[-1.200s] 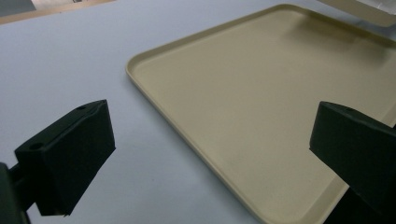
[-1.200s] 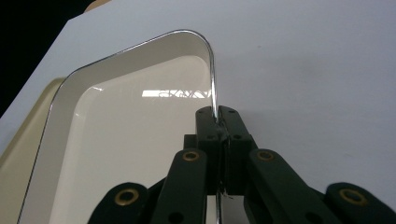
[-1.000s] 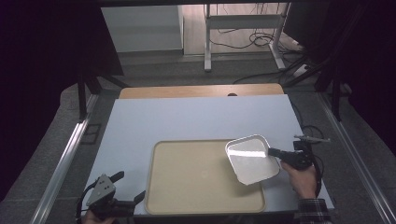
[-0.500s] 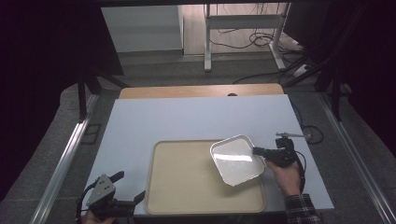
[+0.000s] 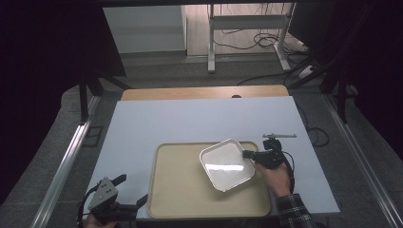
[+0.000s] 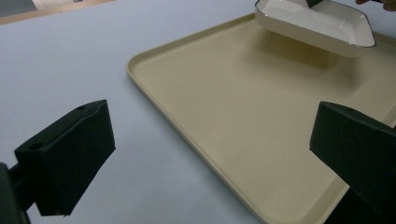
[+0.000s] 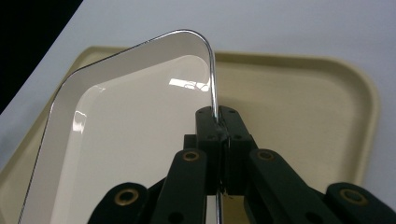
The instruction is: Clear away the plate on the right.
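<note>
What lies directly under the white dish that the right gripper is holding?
Under the white dish, gripped at its rim by the right gripper, lies the beige tray. In the left gripper view the dish hangs above it, casting a shadow. The tray surface right beneath is covered from above.

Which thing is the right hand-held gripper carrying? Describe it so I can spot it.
On the white table lies a beige tray. Above its right half, the right hand-held gripper pinches the rim of a white rectangular dish with a dark edge, glossy and empty.

Your white dish (image 5: 226,165) hangs over the right half of the beige tray (image 5: 176,190). The tray's left half lies bare. Beyond it the table (image 5: 190,118) is open.
</note>
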`<state>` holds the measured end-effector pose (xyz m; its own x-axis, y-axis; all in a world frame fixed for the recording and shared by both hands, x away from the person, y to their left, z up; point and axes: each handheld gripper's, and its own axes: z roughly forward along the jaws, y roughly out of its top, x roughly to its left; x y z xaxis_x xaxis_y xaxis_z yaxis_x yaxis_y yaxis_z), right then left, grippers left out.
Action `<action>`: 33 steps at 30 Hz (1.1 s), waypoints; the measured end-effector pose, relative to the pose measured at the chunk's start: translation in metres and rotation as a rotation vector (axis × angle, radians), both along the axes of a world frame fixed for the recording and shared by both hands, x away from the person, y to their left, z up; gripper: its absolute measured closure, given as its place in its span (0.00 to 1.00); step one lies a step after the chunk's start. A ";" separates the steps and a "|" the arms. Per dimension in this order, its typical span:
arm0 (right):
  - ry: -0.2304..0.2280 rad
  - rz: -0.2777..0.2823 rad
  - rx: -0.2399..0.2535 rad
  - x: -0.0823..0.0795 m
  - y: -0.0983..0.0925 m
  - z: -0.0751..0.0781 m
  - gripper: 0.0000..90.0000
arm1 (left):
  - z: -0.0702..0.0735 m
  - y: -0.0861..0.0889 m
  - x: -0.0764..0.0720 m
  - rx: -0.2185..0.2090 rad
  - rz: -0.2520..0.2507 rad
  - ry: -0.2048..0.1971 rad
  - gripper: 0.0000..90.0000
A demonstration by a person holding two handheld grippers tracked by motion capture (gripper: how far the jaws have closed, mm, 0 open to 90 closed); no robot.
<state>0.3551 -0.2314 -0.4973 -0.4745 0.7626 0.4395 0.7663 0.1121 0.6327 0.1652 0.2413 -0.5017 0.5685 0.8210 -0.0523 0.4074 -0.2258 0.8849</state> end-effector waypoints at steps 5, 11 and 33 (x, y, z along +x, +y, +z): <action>0.010 0.012 -0.008 0.002 0.013 -0.003 0.99 | 0.000 0.000 0.000 0.001 0.000 0.000 0.00; 0.015 0.027 -0.017 0.004 0.031 -0.006 0.99 | 0.000 0.001 0.000 -0.003 0.000 -0.002 0.00; 0.032 -0.003 -0.088 0.013 0.055 -0.023 0.98 | 0.000 0.000 0.000 -0.002 -0.004 -0.004 0.00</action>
